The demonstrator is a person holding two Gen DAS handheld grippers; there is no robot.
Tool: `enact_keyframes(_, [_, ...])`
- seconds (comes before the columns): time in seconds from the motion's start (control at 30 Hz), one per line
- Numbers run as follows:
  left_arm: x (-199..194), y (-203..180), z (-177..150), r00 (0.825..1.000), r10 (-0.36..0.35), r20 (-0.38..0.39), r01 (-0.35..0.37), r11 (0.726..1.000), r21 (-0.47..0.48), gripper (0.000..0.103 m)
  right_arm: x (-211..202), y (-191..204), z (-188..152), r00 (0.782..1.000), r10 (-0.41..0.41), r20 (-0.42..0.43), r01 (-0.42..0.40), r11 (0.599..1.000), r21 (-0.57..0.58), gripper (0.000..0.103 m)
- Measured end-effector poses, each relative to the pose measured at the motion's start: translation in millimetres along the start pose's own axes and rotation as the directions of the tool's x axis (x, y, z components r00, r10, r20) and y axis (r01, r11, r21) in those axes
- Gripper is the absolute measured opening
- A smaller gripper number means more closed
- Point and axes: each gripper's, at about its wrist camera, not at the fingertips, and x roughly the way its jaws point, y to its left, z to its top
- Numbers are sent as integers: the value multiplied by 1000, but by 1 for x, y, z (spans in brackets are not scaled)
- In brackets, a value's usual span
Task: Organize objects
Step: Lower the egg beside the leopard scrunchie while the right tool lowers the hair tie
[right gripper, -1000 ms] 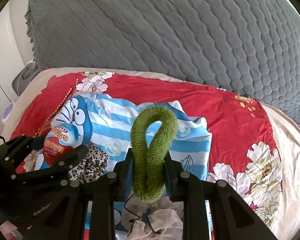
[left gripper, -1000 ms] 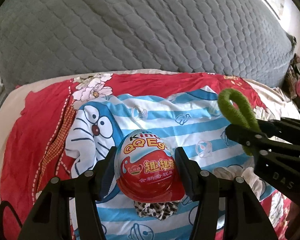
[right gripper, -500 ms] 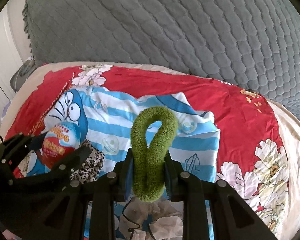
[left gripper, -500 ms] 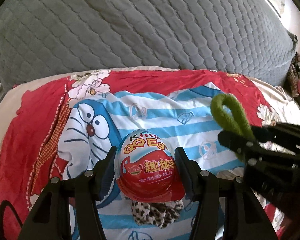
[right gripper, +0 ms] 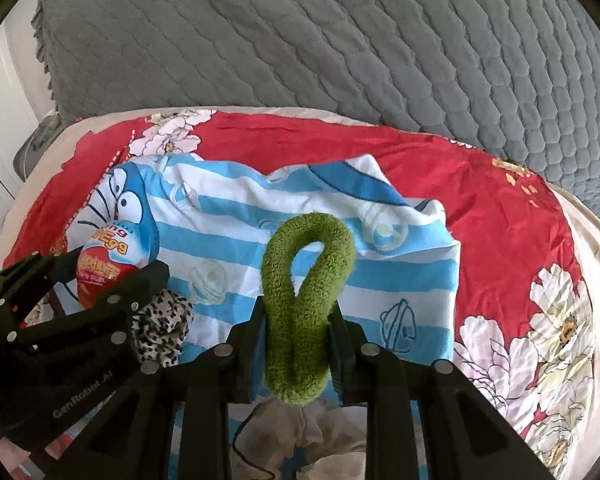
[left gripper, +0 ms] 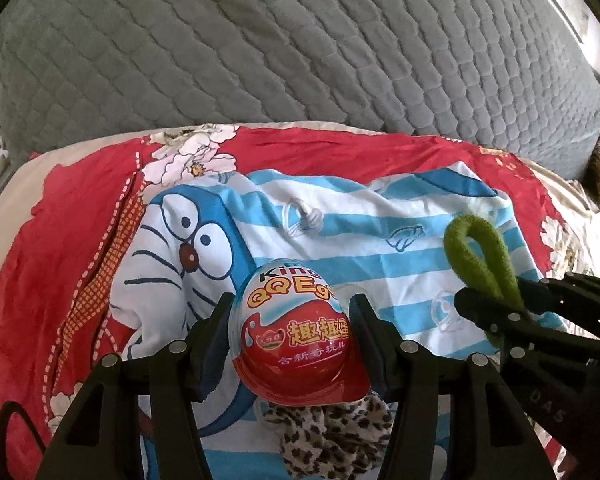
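My left claw (left gripper: 292, 338) was closed on the toy egg (left gripper: 298, 336), its 2 fingers pressing the red and white shell from both sides. The egg stood upright between them, with the printed label facing my camera. Just under it I saw a leopard-print scrunchie (left gripper: 332, 432), lying on the striped cloth; I could not tell whether the egg touched it.

My right claw (right gripper: 298, 344) was closed on the green scrunchie (right gripper: 306, 304). The fuzzy ring was squeezed flat in its lower part, and its upper part stood up above the fingers as an open loop. Under this claw lay some pale crumpled fabric (right gripper: 328, 436).

The 2 claws were near each other, the left one at the left edge of the right camera view.

Below both was a blue and white striped cloth (left gripper: 340, 236) with a cartoon cat face, spread on a red floral sheet (right gripper: 508, 216) of the bed. Behind it rose a grey quilted cover (left gripper: 300, 40).
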Motion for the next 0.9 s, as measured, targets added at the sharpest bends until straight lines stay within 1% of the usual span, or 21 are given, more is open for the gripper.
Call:
enact_keyframes(0.13, [2, 0, 2, 1000, 4, 2, -4, 1000, -1, 59, 5, -1, -2, 1000, 0, -15, 0, 1000, 8, 26])
enact_keyframes(0.27, [1, -4, 5, 1000, 9, 23, -9, 1000, 23, 59, 7, -1, -4, 1000, 5, -21, -5, 1000, 17, 26])
enact_keyframes(0.5, [3, -9, 8, 1000, 15, 28, -17, 999, 41, 59, 11, -2, -6, 999, 9, -31, -8, 1000, 28, 26])
enact_keyframes(0.7, [6, -10, 5, 1000, 18, 13, -19, 998, 62, 59, 18, 0, -8, 999, 17, -50, -15, 1000, 26, 26])
enact_keyframes(0.9, [11, -7, 2, 1000, 26, -5, -25, 998, 50, 60, 23, 1, -11, 998, 17, -68, -15, 999, 31, 28])
